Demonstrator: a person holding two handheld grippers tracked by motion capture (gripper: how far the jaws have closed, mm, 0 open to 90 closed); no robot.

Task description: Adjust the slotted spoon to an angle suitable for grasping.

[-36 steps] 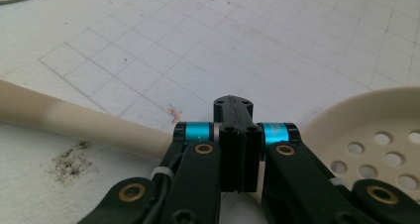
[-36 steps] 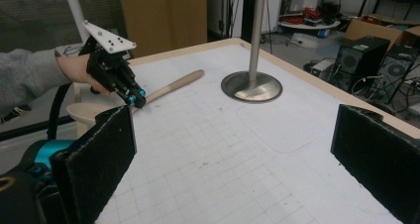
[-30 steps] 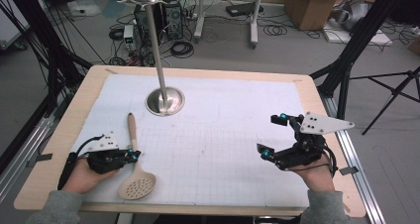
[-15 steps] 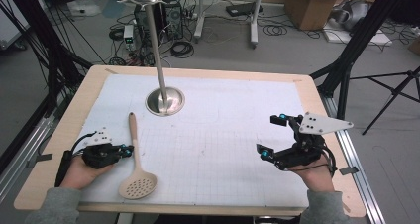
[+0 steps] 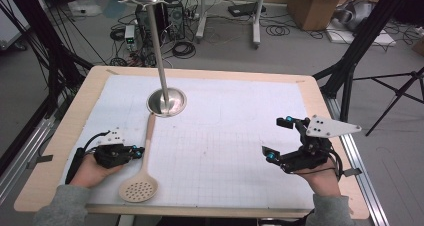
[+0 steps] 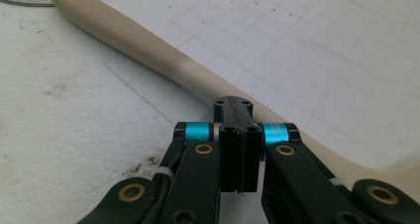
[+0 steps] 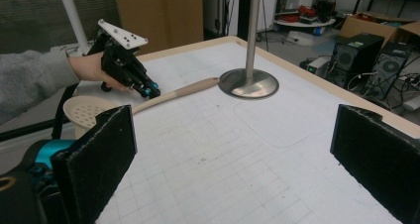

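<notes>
A beige slotted spoon (image 5: pixel 145 156) lies on the white grid mat at the front left. Its handle end rests against the round base of a metal stand (image 5: pixel 166 102). My left gripper (image 5: pixel 139 149) is shut with nothing between its jaws. Its tips are at the left side of the handle, and the left gripper view shows the closed left gripper (image 6: pixel 237 116) right against the spoon (image 6: pixel 148 53). My right gripper (image 5: pixel 276 137) rests open at the front right, with nothing between its pads (image 7: pixel 99 159). The right gripper view shows the left gripper (image 7: pixel 151 91) beside the spoon (image 7: pixel 173 95).
The stand's pole rises from its base (image 7: pixel 248 83) at the back centre of the mat and carries a dish on top. The wooden table edge (image 5: pixel 60 136) frames the mat. Computers, boxes, cables and tripod legs stand on the floor beyond.
The spoon's handle end has swung right, up to the stand's base, while its head stayed put. My left gripper has shifted slightly along with it. The right gripper has not moved.
</notes>
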